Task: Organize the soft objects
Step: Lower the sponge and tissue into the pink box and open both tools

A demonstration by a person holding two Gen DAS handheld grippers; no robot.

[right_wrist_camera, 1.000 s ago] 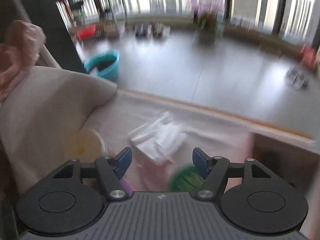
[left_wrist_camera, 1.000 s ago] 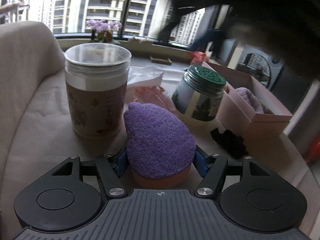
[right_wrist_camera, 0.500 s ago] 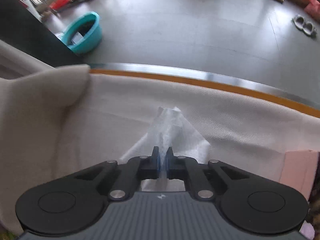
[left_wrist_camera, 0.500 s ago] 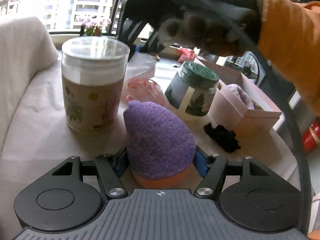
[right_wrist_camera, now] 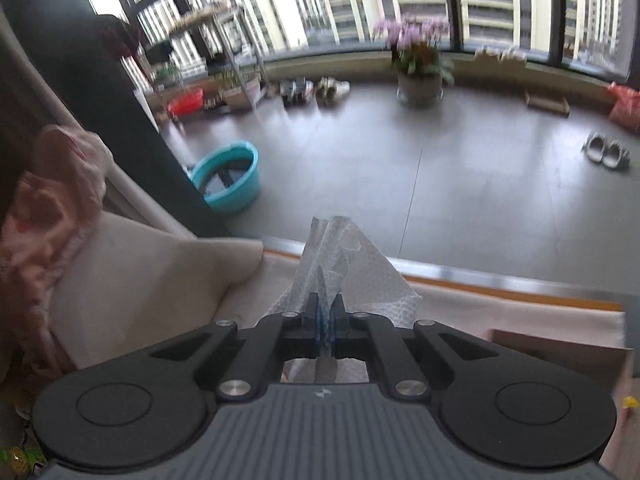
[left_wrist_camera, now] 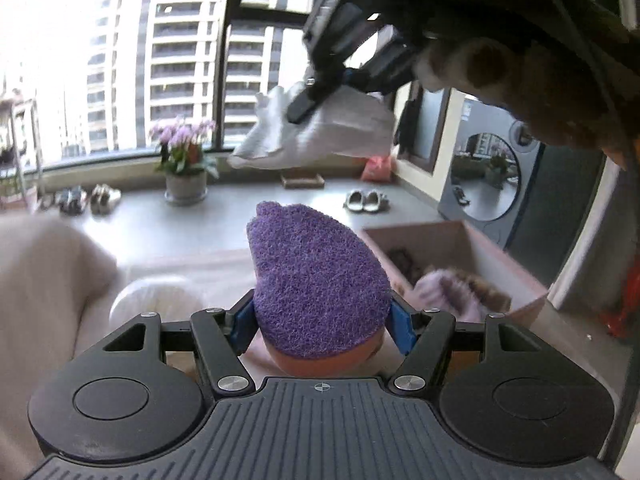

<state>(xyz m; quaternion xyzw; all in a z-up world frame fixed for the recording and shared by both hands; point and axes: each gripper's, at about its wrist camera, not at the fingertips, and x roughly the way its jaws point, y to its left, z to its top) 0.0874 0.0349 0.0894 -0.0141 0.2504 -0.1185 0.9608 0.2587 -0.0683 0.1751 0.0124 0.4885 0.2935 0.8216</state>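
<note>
My left gripper (left_wrist_camera: 322, 326) is shut on a purple and orange sponge (left_wrist_camera: 316, 292) and holds it in the air, left of a pink cardboard box (left_wrist_camera: 480, 256). The box holds a lilac fluffy item (left_wrist_camera: 440, 292) and a dark furry one. My right gripper (right_wrist_camera: 326, 322) is shut on a white paper towel (right_wrist_camera: 344, 264) and holds it above the beige tablecloth. In the left wrist view the right gripper (left_wrist_camera: 340, 76) hangs high in front with the towel (left_wrist_camera: 320, 136) dangling from it.
A white jar lid (left_wrist_camera: 156, 304) shows low at the left. A beige cushion (right_wrist_camera: 152, 276) lies to the left, with pink cloth (right_wrist_camera: 52, 200) over it. The pink box's corner (right_wrist_camera: 560, 352) is at the right. The table's metal edge (right_wrist_camera: 500, 280) runs ahead.
My right gripper closed on the paper towel and lifted it off the table. My left gripper rose with the sponge and turned toward the pink box; the jars dropped out of view.
</note>
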